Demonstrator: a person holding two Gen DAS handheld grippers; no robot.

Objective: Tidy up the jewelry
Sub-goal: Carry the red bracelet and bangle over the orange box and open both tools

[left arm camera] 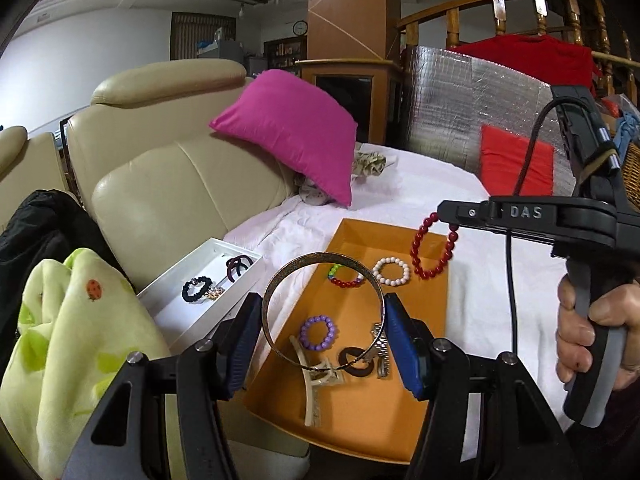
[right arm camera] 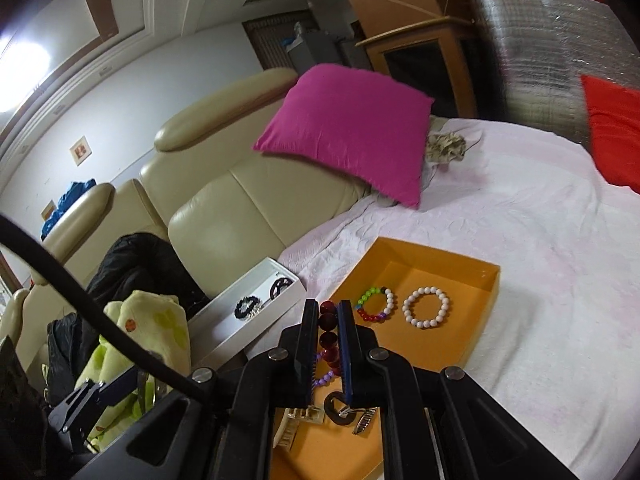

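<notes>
My left gripper (left arm camera: 323,312) is shut on a large gold bangle (left arm camera: 280,276), held above the near left part of the orange tray (left arm camera: 360,408). My right gripper (right arm camera: 326,344) is shut on a dark red bead bracelet (right arm camera: 328,330), which hangs from its fingers over the tray's far right in the left wrist view (left arm camera: 434,246). In the tray lie a multicoloured bracelet (left arm camera: 346,278), a white bead bracelet (left arm camera: 391,271), a purple bracelet (left arm camera: 318,333), a beige hair claw (left arm camera: 316,384), a dark ring (left arm camera: 356,360) and a metal watch (left arm camera: 380,350).
A white tray (left arm camera: 188,312) with black and dark red hair ties sits left of the orange tray. A green blanket (left arm camera: 72,352) lies at the left. A pink cushion (left arm camera: 292,128), a beige sofa (left arm camera: 168,176) and a red cushion (left arm camera: 516,164) stand behind on the white cloth (left arm camera: 492,292).
</notes>
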